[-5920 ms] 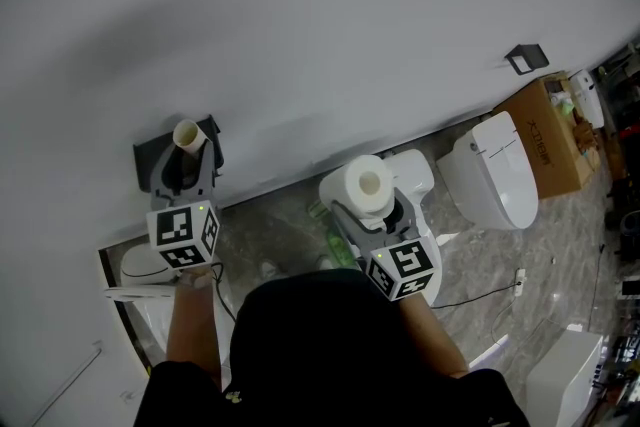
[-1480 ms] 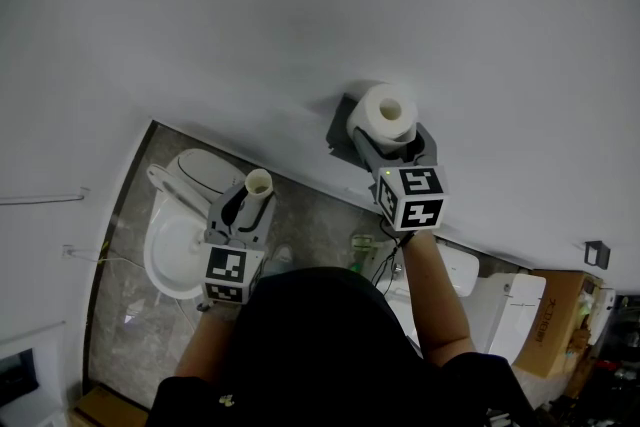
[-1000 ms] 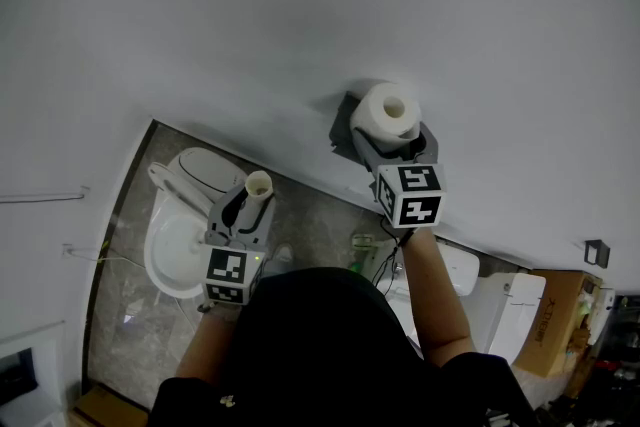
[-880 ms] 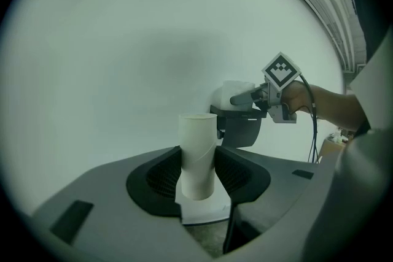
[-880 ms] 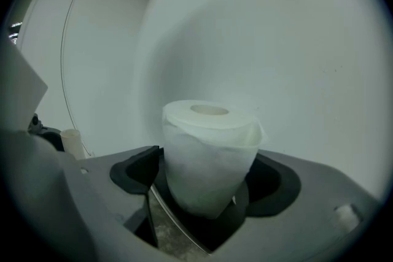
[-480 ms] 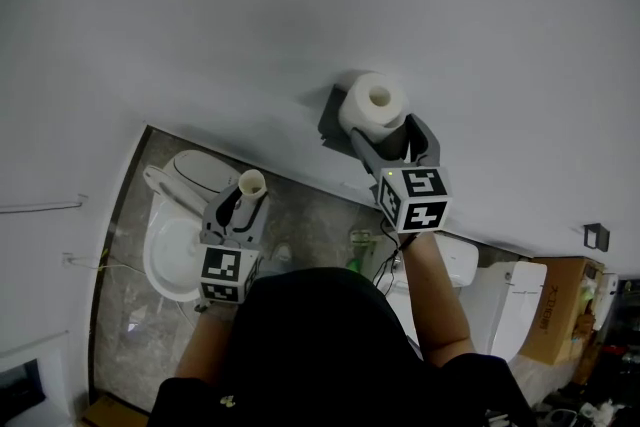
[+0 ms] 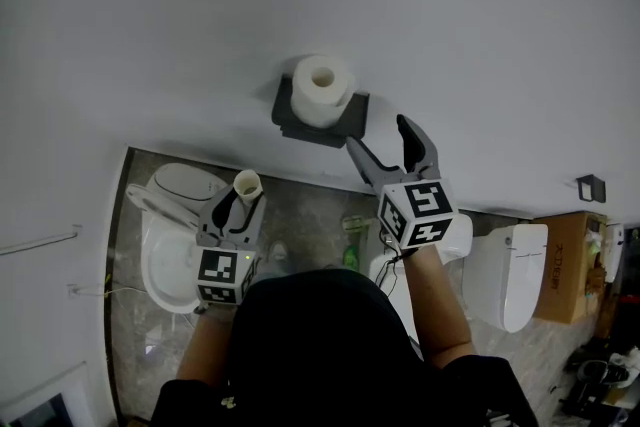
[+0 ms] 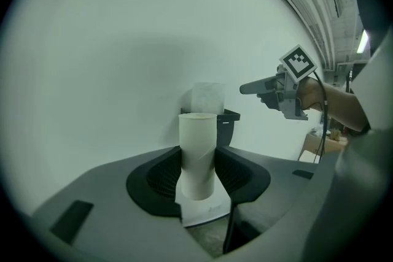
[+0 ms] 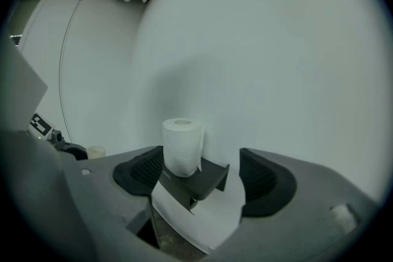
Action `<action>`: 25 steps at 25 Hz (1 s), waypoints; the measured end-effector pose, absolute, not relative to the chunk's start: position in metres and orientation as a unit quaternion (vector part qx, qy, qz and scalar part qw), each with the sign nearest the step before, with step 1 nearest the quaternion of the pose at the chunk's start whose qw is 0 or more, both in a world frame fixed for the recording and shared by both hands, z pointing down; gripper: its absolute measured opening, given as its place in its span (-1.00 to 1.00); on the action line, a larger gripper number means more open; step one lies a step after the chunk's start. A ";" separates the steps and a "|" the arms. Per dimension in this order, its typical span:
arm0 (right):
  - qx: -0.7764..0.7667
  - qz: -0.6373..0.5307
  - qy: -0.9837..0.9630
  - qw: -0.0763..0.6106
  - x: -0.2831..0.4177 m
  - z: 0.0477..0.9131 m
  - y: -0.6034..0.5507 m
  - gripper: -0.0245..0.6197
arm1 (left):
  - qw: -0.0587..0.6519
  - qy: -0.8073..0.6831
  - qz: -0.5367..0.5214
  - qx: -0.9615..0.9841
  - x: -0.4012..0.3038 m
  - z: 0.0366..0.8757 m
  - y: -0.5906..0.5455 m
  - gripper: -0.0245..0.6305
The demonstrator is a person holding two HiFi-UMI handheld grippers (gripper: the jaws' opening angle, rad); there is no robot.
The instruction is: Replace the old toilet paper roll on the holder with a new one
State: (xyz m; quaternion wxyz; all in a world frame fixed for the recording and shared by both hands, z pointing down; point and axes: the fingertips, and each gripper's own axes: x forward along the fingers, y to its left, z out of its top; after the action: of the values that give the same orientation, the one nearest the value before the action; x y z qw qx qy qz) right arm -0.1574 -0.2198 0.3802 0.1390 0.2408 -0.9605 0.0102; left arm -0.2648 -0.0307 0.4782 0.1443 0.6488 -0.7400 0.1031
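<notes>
Right gripper (image 7: 377,135) is closing empty fingers near the new roll (image 7: 321,87) (steer clear of it); left gripper (image 7: 240,205) is gripping the old tube (image 7: 247,183).

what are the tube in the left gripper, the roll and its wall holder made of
Tube: looks like cardboard, matte pale beige, spiral seam down its side.
Roll: soft white tissue paper, matte, loose sheet edge, hollow core.
Holder: dark grey, smooth flat panels, crisp edges; painted metal or plastic, can't tell.
</notes>
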 end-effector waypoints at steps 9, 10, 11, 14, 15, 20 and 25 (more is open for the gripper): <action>0.283 0.023 -0.947 0.150 -0.069 0.395 -0.220 -0.06 | 0.144 -0.696 0.116 0.694 -0.205 0.478 -0.064 -0.37; 0.288 0.025 -0.945 0.151 -0.060 0.398 -0.219 -0.09 | 0.142 -0.691 0.117 0.699 -0.198 0.477 -0.068 -0.37; 0.294 0.027 -0.944 0.149 -0.050 0.399 -0.218 -0.13 | 0.141 -0.685 0.117 0.705 -0.191 0.476 -0.072 -0.37; 0.309 0.030 -0.940 0.141 -0.022 0.399 -0.214 -0.33 | 0.139 -0.668 0.122 0.721 -0.170 0.474 -0.083 -0.37; 0.313 0.032 -0.939 0.138 -0.014 0.400 -0.211 -0.37 | 0.137 -0.663 0.123 0.726 -0.164 0.473 -0.086 -0.37; 0.332 0.048 -0.932 0.135 0.023 0.414 -0.202 -0.52 | 0.129 -0.637 0.129 0.749 -0.133 0.470 -0.102 -0.37; 0.343 0.071 -0.927 0.136 0.055 0.430 -0.194 -0.64 | 0.122 -0.612 0.130 0.770 -0.104 0.465 -0.117 -0.37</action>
State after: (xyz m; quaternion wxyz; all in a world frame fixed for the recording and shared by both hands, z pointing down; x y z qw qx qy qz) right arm 0.0546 -0.1939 0.4304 0.1360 0.3434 -0.9266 0.0706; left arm -0.1041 -0.1168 0.4650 0.1225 0.7702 -0.6123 0.1299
